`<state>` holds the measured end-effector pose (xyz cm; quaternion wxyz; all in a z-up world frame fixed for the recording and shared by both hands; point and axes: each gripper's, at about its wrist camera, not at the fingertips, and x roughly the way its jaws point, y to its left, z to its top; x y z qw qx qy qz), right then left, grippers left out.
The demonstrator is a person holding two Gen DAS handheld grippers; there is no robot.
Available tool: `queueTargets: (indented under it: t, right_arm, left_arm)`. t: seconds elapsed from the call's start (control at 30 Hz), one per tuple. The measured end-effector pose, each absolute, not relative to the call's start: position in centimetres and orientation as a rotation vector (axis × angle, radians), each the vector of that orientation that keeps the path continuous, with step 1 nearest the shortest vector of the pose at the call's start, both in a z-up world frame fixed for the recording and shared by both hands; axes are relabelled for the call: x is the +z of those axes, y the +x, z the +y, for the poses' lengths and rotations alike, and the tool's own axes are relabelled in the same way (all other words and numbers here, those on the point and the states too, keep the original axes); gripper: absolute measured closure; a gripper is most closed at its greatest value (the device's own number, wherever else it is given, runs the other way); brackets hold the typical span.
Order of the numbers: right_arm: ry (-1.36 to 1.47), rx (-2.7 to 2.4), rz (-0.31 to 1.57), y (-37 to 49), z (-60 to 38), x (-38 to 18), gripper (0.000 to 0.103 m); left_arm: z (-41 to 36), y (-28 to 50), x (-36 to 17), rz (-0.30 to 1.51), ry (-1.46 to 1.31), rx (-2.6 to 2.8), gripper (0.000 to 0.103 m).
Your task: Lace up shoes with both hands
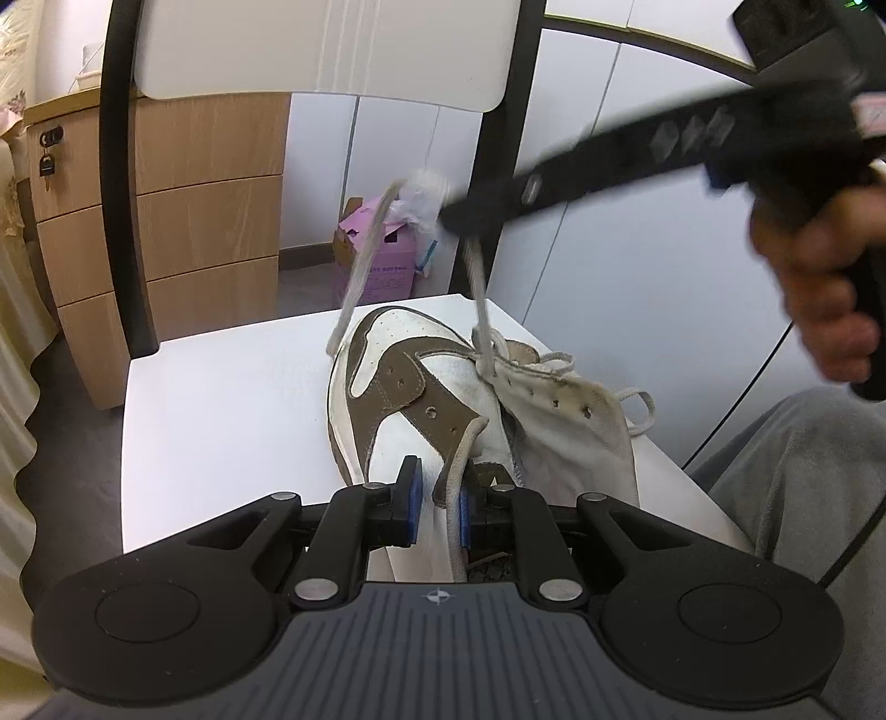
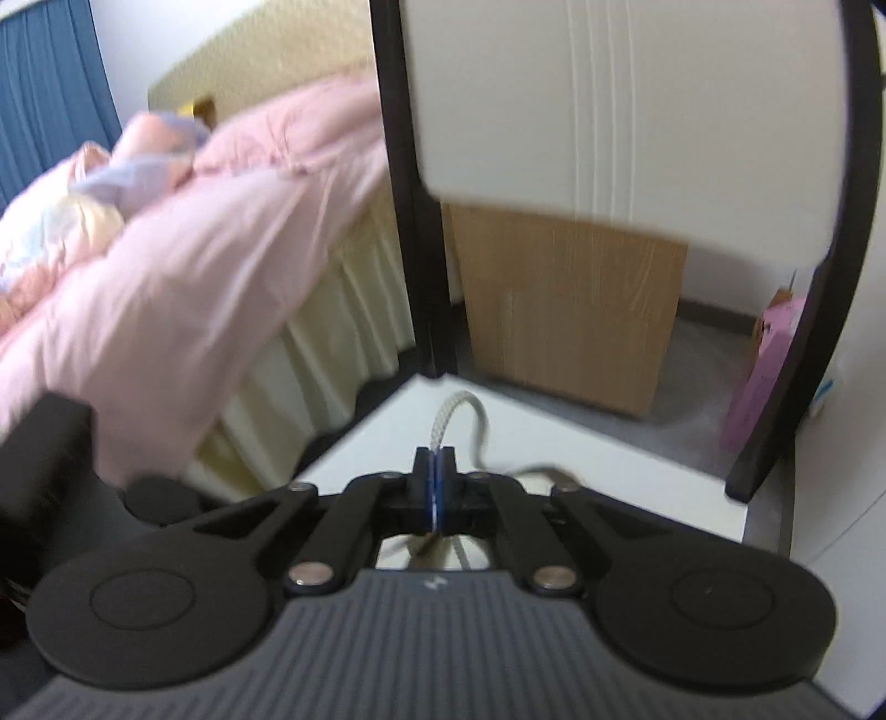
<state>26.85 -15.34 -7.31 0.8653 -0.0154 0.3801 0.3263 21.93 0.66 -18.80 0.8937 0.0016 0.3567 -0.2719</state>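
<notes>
On chair seat (image 1: pixel 221 399), shoe (image 1: pixel 387 387) lengthwise, toe toward backrest (image 1: pixel 332 44).

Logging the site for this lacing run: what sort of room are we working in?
Most likely a bedroom in a home. A bed with a pink duvet stands beside the white chair holding the shoe, and a wooden drawer cabinet stands behind.

A white chair (image 1: pixel 221 399) with a black frame (image 1: pixel 119 183) stands on a grey floor (image 2: pixel 698 387). Behind it is a wooden drawer cabinet (image 1: pixel 166 221), and small keys (image 1: pixel 47 163) hang from its lock. A pink cardboard box (image 1: pixel 382 266) sits on the floor near white wall panels (image 1: pixel 637 221). On one side there is a bed with a pink quilt (image 2: pixel 194 249) and a cream bed skirt (image 2: pixel 332 332). A blue curtain (image 2: pixel 50 83) hangs behind the bed.
</notes>
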Motion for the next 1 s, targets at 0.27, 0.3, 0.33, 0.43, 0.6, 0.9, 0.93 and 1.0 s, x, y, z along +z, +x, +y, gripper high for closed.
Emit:
queueTargets:
  t: [0.27, 0.3, 0.33, 0.43, 0.6, 0.9, 0.93, 1.0]
  right_arm:
    - [0.028, 0.723, 0.615, 26.8, -14.2, -0.3, 0.102]
    - [0.036, 0.732, 0.587, 26.9, -13.9, 0.8, 0.102]
    - [0.044, 0.741, 0.559, 26.9, -13.7, 1.9, 0.102]
    - [0.044, 0.777, 0.486, 27.1, -12.6, 4.9, 0.102]
    - [0.006, 0.823, 0.455, 27.1, -10.4, 8.2, 0.101]
    - [-0.058, 0.726, 0.664, 29.1, -10.2, 1.9, 0.074]
    - [-0.058, 0.712, 0.690, 29.3, -10.5, 1.0, 0.048]
    - [-0.064, 0.690, 0.735, 29.4, -11.1, -0.8, 0.041]
  left_arm:
    - [0.1, 21.7, -18.7, 0.735, 0.043, -0.564, 0.088]
    - [0.1, 21.7, -18.7, 0.735, 0.046, -0.564, 0.088]
    - [0.1, 21.6, -18.7, 0.736, 0.049, -0.564, 0.088]
    - [0.1, 21.7, -18.7, 0.738, 0.051, -0.566, 0.088]
    - [0.1, 21.8, -18.8, 0.733, 0.057, -0.567, 0.088]
    - [0.5, 21.8, -18.9, 0.725, 0.022, -0.567, 0.088]
    - [0.6, 21.8, -18.9, 0.727, 0.010, -0.567, 0.088]
    - [0.9, 21.9, -18.9, 0.729, -0.014, -0.568, 0.088]
